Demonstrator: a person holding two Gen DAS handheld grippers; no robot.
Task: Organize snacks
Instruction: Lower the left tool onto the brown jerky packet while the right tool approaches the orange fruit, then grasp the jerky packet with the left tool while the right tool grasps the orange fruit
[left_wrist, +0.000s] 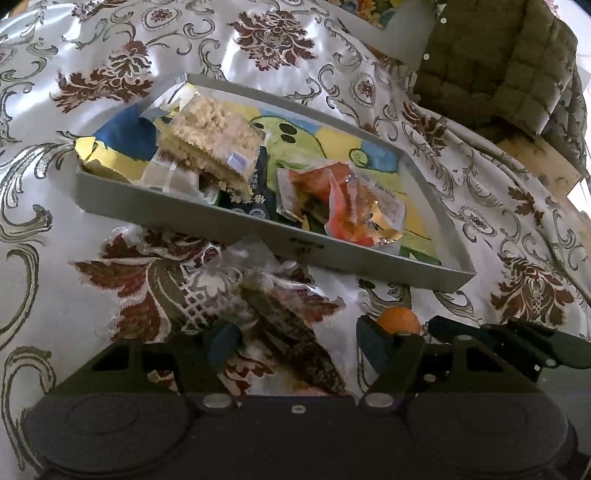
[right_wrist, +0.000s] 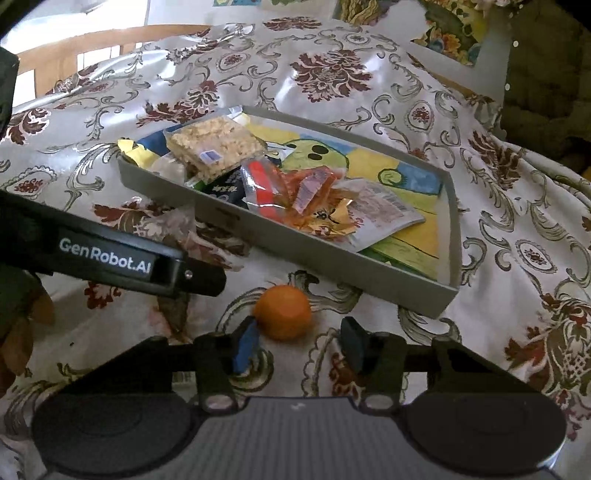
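Observation:
A grey tray (left_wrist: 184, 214) (right_wrist: 295, 254) on the floral tablecloth holds a puffed rice bar (left_wrist: 214, 144) (right_wrist: 214, 147), orange-red packets (left_wrist: 343, 199) (right_wrist: 295, 195) and a dark packet (left_wrist: 255, 199). In front of the tray lies a dark snack bar (left_wrist: 291, 332) in a clear wrapper. My left gripper (left_wrist: 299, 339) stands open around it, with the right pad clear of it. A small orange fruit (left_wrist: 400, 321) (right_wrist: 284, 312) sits on the cloth to its right. My right gripper (right_wrist: 299, 345) is open, the fruit just past its tips and beside the left finger (right_wrist: 245, 347).
The left gripper's black body (right_wrist: 110, 254) reaches in from the left of the right wrist view. A quilted olive cushion (left_wrist: 498, 62) lies at the back right. A wooden chair (right_wrist: 74, 48) stands behind the table. A white-edged picture board (right_wrist: 461, 44) lies at the far edge.

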